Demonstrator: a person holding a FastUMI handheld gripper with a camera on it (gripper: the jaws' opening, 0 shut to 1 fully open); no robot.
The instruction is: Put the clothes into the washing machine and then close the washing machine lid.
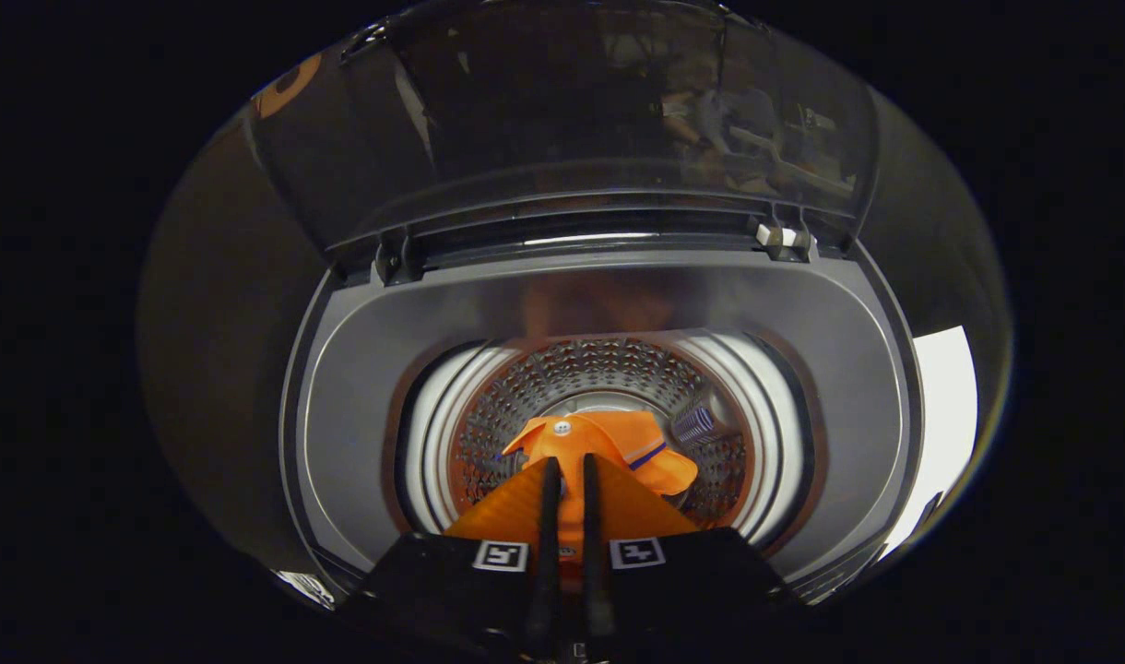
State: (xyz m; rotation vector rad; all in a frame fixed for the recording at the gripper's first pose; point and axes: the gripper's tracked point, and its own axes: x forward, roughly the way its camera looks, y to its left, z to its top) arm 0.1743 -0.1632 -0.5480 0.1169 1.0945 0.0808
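Gripper (567, 461) positioned above open top-load washing machine (360, 369), fingers (550, 516) nearly together, pinching orange garment (609, 447). Garment hanging inside perforated steel drum (526, 397). Transparent lid (562, 120) raised upright at far side, hinged at rear.

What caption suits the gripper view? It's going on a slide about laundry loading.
Gripper shut on an orange garment, holding it over the washing machine drum, lid raised.
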